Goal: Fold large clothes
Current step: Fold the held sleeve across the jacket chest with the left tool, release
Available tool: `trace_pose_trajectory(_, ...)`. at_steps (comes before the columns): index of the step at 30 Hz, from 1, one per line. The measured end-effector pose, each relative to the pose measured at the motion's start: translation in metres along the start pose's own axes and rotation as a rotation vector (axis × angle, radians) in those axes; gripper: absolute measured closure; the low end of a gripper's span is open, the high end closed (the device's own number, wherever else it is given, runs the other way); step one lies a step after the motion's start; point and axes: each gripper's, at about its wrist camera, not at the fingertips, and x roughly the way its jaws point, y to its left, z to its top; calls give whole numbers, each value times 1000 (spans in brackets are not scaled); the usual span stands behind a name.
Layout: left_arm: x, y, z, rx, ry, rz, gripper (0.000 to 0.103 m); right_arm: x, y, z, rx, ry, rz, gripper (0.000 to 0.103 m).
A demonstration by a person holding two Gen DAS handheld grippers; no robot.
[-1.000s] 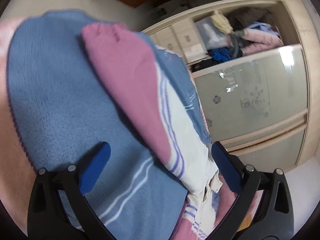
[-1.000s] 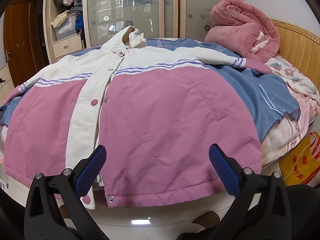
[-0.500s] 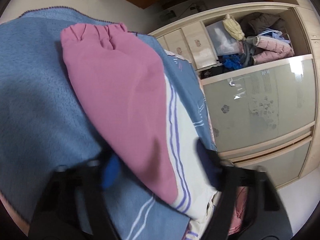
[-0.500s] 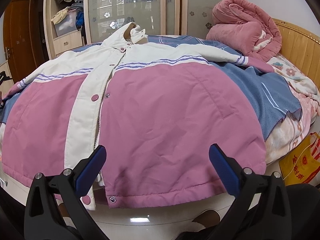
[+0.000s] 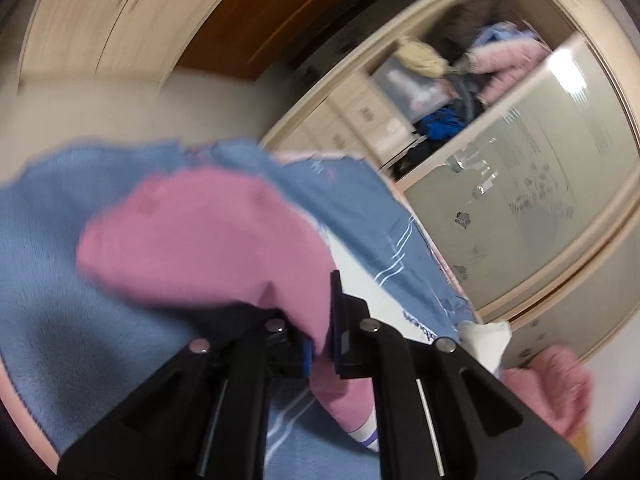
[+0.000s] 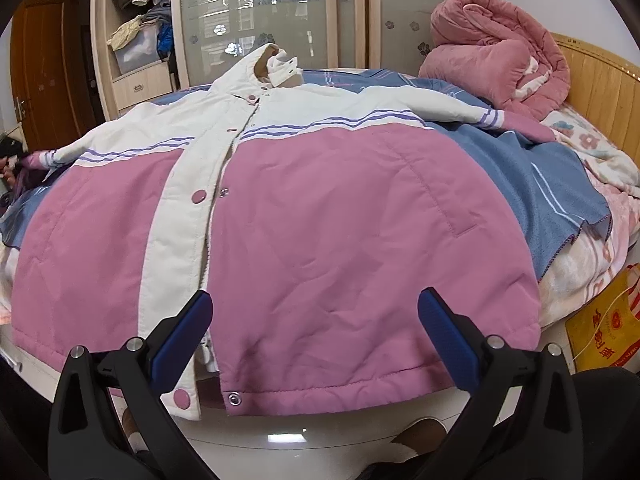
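A large pink and white jacket (image 6: 320,216) lies front up and spread flat on a blue blanket (image 6: 552,184) on the bed, its collar at the far side and its hem at the near edge. My right gripper (image 6: 316,320) is open and empty, just above the hem. In the left wrist view my left gripper (image 5: 320,344) is shut on the pink end of the jacket's left sleeve (image 5: 208,240), over the blue blanket (image 5: 48,312). The left gripper's dark tip also shows at the far left of the right wrist view (image 6: 10,160).
A rolled pink quilt (image 6: 496,52) sits at the bed's far right by the wooden headboard (image 6: 600,88). A wardrobe with frosted glass doors (image 6: 256,12) and open shelves of clothes (image 6: 140,36) stands behind the bed. A yellow bag (image 6: 604,328) is on the floor at right.
My left gripper has closed from open onto the pink sleeve end. My right gripper has moved slightly closer to the jacket hem and stays open.
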Motion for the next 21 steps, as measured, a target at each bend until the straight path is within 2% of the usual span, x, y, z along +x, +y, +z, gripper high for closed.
trace_pose_trajectory(3, -14, -46, -9, 141, -66, 16, 97, -4, -2, 1, 4, -8, 9, 1)
trace_pose_trajectory(6, -24, -106, -29, 306, -121, -4, 97, -5, -8, 2, 24, -7, 16, 1)
trace_pose_trajectory(10, -29, -190, -76, 566, -140, -35, 97, -6, -15, 1, 35, -4, 21, 1)
trace_pose_trajectory(12, -23, -235, -113, 720, -104, -53, 97, -8, -17, 1, 37, -1, 22, 1)
trace_pose_trajectory(14, -14, -258, -144, 812, -60, -65, 96, -11, -20, 1, 43, -4, 22, 1)
trace_pose_trajectory(16, 5, -277, -185, 899, 41, -75, 93, -12, -22, 3, 50, -8, 22, 1)
trace_pose_trajectory(17, 19, -284, -210, 952, 126, -72, 90, -13, -24, 3, 54, -11, 23, 1)
trace_pose_trajectory(18, 31, -285, -226, 985, 186, -70, 80, -13, -24, 3, 56, -12, 22, 1)
trace_pose_trajectory(19, 44, -285, -250, 1037, 280, -70, 67, -13, -25, 3, 57, -10, 23, 1)
trace_pose_trajectory(20, 53, -283, -272, 1079, 360, -89, 38, -13, -26, 3, 58, -8, 27, 1)
trace_pose_trajectory(21, 55, -272, -285, 1102, 387, -106, 20, -12, -26, 3, 57, -6, 28, 1)
